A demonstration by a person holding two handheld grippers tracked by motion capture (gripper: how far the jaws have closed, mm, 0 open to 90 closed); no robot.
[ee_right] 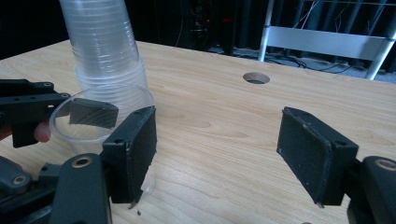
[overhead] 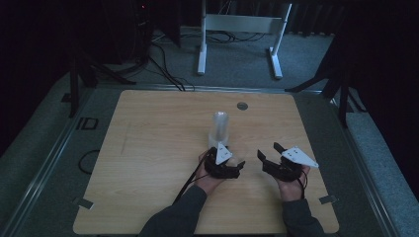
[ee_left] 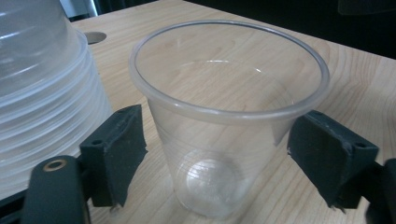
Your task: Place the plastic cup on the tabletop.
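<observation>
A pale wooden counter (overhead: 148, 148) with rounded corners carries everything, and a round cable hole (overhead: 242, 105) sits near its far edge. Beyond it, on the grey floor, stands a white metal frame (overhead: 242, 29) among loose cables. On the counter, near its middle, a tall stack of clear plastic cups (overhead: 220, 126) stands upright, mouth down. Just beside the stack, on its near side, a single clear plastic cup (ee_left: 224, 140) stands upright on its base with its mouth up, close to the stack, though whether the two touch cannot be told. The left gripper (ee_left: 229, 158) reaches around this cup: its black jaws stand spread on either side of the cup's wall, below the rim, with a little space showing between each pad and the plastic, so the cup rests free on the wood. The right gripper (ee_right: 219, 154) hovers just to the right of the left one, jaws spread wide with only bare wood between them, well clear of both cup and stack.
</observation>
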